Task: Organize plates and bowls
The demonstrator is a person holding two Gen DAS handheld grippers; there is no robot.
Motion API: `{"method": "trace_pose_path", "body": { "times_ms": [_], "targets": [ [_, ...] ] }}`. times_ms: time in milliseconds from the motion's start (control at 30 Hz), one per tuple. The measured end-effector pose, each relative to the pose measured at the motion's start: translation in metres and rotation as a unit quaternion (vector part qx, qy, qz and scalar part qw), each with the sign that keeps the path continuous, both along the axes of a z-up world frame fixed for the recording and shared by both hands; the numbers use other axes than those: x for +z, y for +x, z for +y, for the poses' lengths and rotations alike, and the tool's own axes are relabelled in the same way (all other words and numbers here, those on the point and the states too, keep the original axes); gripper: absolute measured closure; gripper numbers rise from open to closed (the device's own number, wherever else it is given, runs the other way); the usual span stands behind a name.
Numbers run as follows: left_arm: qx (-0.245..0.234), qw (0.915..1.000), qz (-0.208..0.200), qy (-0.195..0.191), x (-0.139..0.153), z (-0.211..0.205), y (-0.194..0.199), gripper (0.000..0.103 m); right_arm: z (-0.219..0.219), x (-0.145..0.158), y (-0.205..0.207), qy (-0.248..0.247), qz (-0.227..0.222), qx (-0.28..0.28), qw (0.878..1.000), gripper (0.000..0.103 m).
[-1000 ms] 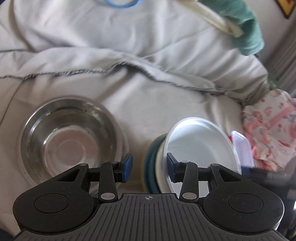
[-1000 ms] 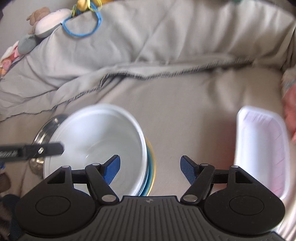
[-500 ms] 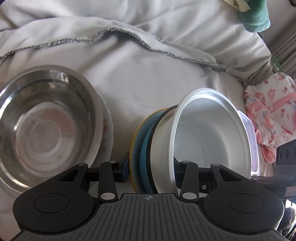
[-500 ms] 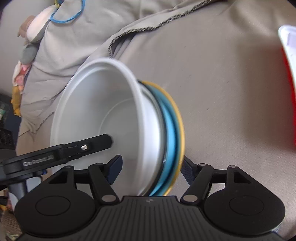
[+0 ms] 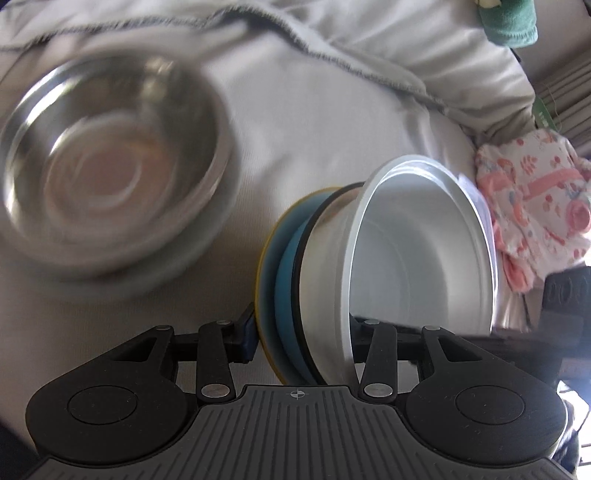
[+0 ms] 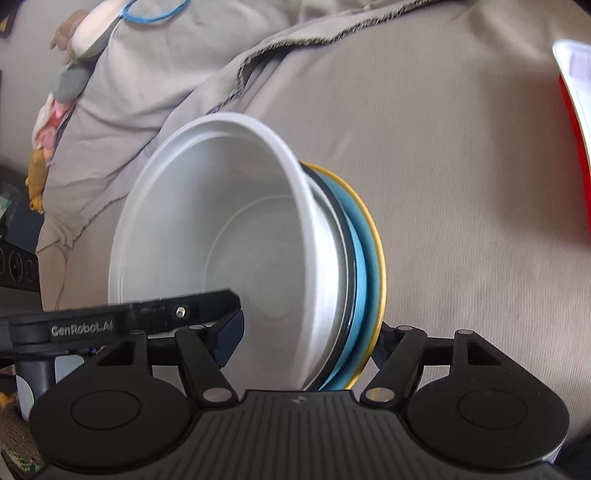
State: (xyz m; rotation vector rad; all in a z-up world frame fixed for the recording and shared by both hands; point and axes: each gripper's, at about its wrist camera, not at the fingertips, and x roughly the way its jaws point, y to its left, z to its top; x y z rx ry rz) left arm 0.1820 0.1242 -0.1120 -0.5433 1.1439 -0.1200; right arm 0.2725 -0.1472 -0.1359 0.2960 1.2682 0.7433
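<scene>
A stack of a white bowl on blue and yellow plates is held between both grippers and tilted on edge. My left gripper is shut on the stack's rim, one pad under the yellow plate, the other inside the bowl. My right gripper is shut on the stack's opposite side, gripping the bowl and plates. A steel bowl sits to the left on the grey sheet, blurred.
A grey sheet over a bed lies underneath. A white and red tray lies at the right. A pink patterned cloth and green cloth lie at the right edge. Soft toys lie far left.
Both grippers closed on the stack of bowl and plates and lifted it, tilting it. The steel bowl has slid left and up in the left wrist view.
</scene>
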Motion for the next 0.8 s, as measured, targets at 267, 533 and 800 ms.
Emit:
{"method": "trace_pose_path", "body": {
  "times_ms": [267, 533, 800],
  "targets": [
    [0.017, 0.9995, -0.015, -0.021, -0.007, 0.000, -0.021, 0.059, 0.007, 0.008, -0.036, -0.058, -0.060, 0.023, 0.996, 0.032],
    [0.001, 0.9998, -0.019, -0.010, -0.016, -0.012, -0.015, 0.053, 0.013, 0.023, -0.042, -0.148, -0.182, 0.008, 0.972, 0.024],
    [-0.002, 0.9990, -0.008, -0.044, -0.025, -0.007, -0.012, 0.049, 0.017, 0.022, -0.045, -0.170, -0.232, 0.007, 0.958, 0.018]
  ]
}}
